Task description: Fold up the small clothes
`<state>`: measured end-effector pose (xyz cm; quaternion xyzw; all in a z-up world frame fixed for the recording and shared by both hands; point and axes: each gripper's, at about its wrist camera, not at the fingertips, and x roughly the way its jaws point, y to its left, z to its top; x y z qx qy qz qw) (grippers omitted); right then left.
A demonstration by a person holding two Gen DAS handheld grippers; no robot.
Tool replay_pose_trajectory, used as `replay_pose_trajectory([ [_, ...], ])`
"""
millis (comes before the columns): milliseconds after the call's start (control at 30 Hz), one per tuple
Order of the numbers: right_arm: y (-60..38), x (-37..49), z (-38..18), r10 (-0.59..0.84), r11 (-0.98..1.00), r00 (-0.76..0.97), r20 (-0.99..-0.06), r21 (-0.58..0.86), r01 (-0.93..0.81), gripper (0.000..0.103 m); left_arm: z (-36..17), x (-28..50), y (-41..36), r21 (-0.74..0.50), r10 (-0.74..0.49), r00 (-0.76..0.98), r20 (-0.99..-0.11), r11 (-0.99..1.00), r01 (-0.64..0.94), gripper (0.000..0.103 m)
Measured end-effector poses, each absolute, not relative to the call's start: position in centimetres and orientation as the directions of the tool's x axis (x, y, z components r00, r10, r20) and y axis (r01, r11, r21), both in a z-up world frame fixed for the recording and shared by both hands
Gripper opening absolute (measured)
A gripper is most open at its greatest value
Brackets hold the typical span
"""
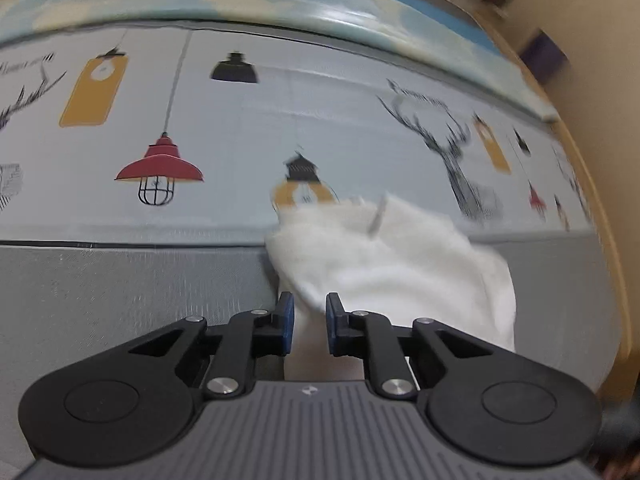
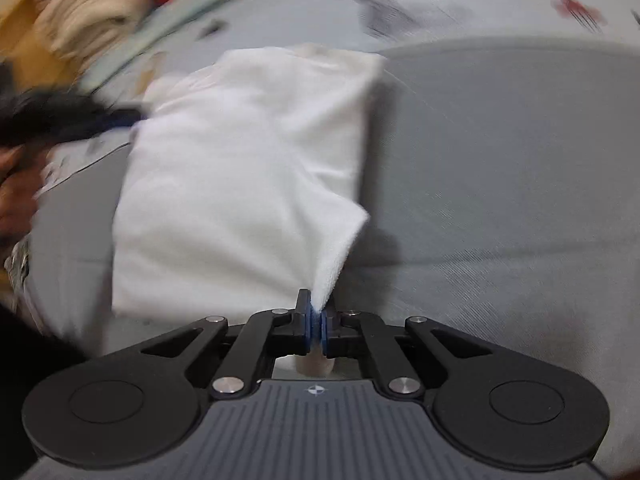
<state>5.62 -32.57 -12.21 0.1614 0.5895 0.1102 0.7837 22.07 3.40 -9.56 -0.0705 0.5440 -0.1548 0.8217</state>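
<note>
At the left of the right wrist view we see our left gripper (image 2: 120, 116) as a dark blur touching the upper left edge of the white garment (image 2: 240, 168). In its own view the left gripper (image 1: 310, 326) has its jaws narrowed with white cloth (image 1: 392, 268) running between the blue pads. A gap shows on either side of that cloth, so we cannot tell whether they truly pinch it.

Moving right, the garment lies on the grey mat (image 2: 500, 160) that covers the table, its long axis running from the bottom of the frame up toward the top. Its far end is near the printed band of lamps and deer (image 1: 160, 160).

Further right, at the bottom centre of the right wrist view, our right gripper (image 2: 316, 330) has its jaws closed on the near right corner of the garment. That corner is drawn up into a peak.

We judge that the next fold turns on this: the garment stretches away from the right jaws toward the top of the frame. The right hand has the sure grip on the near corner, while the left hand is at the farther left edge. Carrying the near end up along that axis would fold it in half.
</note>
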Motion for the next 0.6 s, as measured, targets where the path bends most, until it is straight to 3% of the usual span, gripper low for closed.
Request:
replay_pose_trajectory([
  [200,-32.9,5.0,-9.6,0.429,0.887,0.373,-0.823,0.462,-0.004,0.009,-8.7,15.5,2.2,-0.282,-0.399,0.329,-0.856,0.893,0.351,0.019],
  [267,-32.4,5.3,-10.9,0.348,0.930,0.307,-0.886,0.367,0.005,0.009,-11.0,13.9,0.6,-0.168,-0.311,0.296,-0.903,0.890,0.423,0.020],
  [300,-32.3,5.2,-11.9,0.292,0.950,0.261,-0.920,0.310,0.032,0.016,-12.2,13.1,-0.1,-0.089,-0.255,0.307,-0.917,0.880,0.466,0.023],
  [367,-32.4,5.0,-12.7,0.239,0.962,0.214,-0.947,0.260,0.077,0.019,-12.5,11.8,-0.6,0.007,-0.214,0.362,-0.907,0.853,0.521,0.025],
  [467,-31.3,4.6,-9.9,0.191,0.977,0.333,-0.923,0.210,0.021,0.019,-10.1,11.3,0.3,-0.022,-0.231,0.419,-0.878,0.894,0.447,0.024],
  [600,-30.1,3.2,-6.0,0.198,0.977,0.542,-0.816,0.208,-0.044,0.019,-9.2,10.5,0.2,-0.026,-0.266,0.515,-0.815,0.905,0.426,0.025],
])
